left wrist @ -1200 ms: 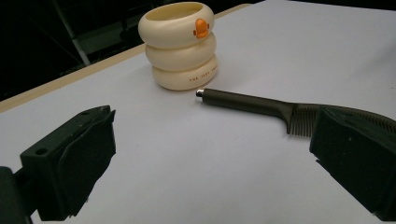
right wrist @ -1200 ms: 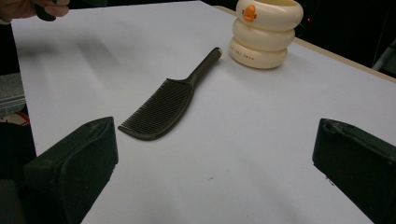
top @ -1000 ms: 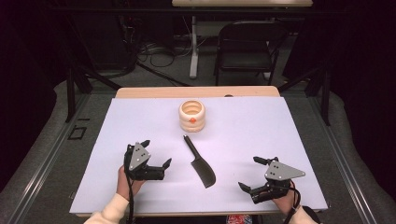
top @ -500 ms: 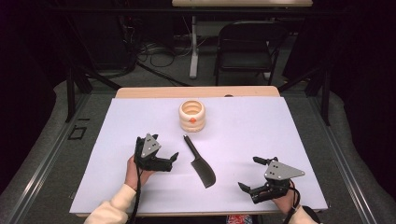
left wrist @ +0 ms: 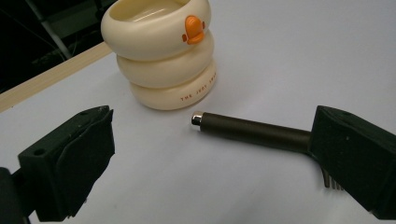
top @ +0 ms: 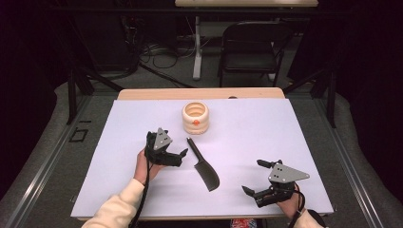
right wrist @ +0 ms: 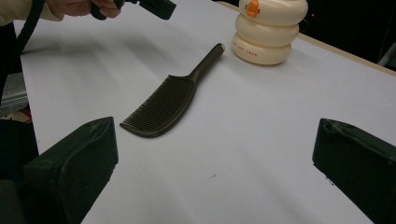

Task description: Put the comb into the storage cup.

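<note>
A black comb (top: pixel 204 165) lies flat on the white table cover (top: pixel 247 133), its round handle (left wrist: pixel 250 131) pointing toward a cream ringed cup (top: pixel 196 117) with an orange duck bill. My left gripper (top: pixel 179 157) hovers open just left of the comb's handle, the handle tip lying between and ahead of its jaws. The comb's teeth (right wrist: pixel 159 107) face the right gripper view. My right gripper (top: pixel 253 177) rests open near the table's front right, apart from the comb, nothing between its fingers. The cup (right wrist: pixel 268 28) stands upright past the handle tip.
The table's wooden far edge (top: pixel 199 93) runs behind the cup. A dark folding chair (top: pixel 249 45) and cables on the floor lie beyond the table. Bare white cover (top: pixel 290 128) stretches to the right of the cup.
My left gripper has moved forward and right, closing in on the comb's handle. The right gripper, comb and cup have stayed put.
</note>
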